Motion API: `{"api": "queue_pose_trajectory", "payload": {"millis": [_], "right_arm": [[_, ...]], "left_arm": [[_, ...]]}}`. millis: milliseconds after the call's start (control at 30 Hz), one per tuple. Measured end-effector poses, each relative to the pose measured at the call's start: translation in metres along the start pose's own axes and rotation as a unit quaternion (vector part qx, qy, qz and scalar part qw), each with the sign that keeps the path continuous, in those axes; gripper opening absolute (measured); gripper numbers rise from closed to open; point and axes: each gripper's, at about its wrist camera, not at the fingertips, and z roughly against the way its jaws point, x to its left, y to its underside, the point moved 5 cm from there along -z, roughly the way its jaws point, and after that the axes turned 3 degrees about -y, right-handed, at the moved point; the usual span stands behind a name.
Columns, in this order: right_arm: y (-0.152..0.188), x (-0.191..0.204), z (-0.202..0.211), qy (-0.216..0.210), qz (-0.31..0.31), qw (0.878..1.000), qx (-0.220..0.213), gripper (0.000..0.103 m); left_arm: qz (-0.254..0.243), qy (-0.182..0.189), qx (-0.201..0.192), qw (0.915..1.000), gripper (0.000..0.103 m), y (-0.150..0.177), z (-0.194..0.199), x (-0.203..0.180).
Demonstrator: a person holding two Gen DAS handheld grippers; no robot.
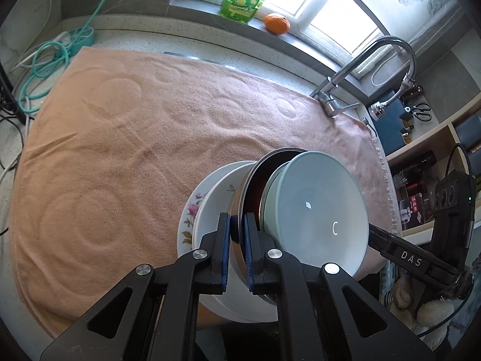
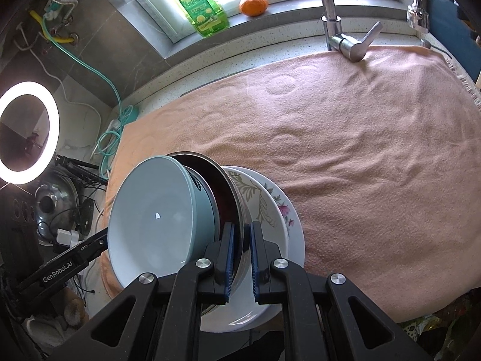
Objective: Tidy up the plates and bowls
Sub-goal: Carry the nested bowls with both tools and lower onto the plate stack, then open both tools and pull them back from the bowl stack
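A: What do we have under us?

B: A peach-pink towel (image 1: 126,138) spread over a speckled pale countertop (image 1: 210,46), filling the middle of both views and dented with round rings. In the right wrist view the same towel (image 2: 360,156) runs to the right edge of the frame, where its fringe shows.

A: And the dishes?

B: One nested stack, tipped on edge low in the centre of both views. In the left wrist view, from left to right, we see a floral plate (image 1: 188,219), a white bowl (image 1: 216,201), a steel bowl (image 1: 240,201) with a dark inside, and a pale blue-green bowl (image 1: 318,213) facing us.

A: Our grips?

B: The left gripper (image 1: 237,246) is nearly closed, its blue pads clamping the steel bowl's rim. The right gripper (image 2: 240,258) is pinched the same way on the steel bowl (image 2: 237,207), with the blue-green bowl (image 2: 153,216) on its left and the floral plate (image 2: 285,207) on its right.

A: The room?

B: A window sill across the top of the frame carries a green bottle (image 2: 200,9) with a sunflower label and an orange (image 2: 253,5). A chrome tap (image 2: 339,27) stands at upper right (a hose coils at upper left of the left wrist view). A ring light (image 2: 28,132) glows at the left edge.
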Motion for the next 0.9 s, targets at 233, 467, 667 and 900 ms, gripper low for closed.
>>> {"api": "queue_pose_trajectory", "payload": {"millis": [233,467,667,900], "right_arm": [[0.001,-0.002,-0.001,0.006,0.000,1.000,-0.003,0.009],[0.001,-0.001,0.000,0.005,-0.004,1.000,-0.003,0.009],[0.000,0.001,-0.001,0.009,-0.001,1.000,0.002,0.012],[0.002,0.003,0.004,0.019,0.006,1.000,-0.011,0.012]], "left_arm": [[-0.006,0.003,0.005,1.0000,0.007,0.002,-0.003,0.000],[-0.003,0.007,0.010,0.9999,0.007,0.002,-0.004,0.002],[-0.007,0.009,0.002,0.9999,0.007,0.000,0.001,0.002],[-0.016,0.007,-0.003,0.9998,0.007,0.001,0.007,0.003]]}}
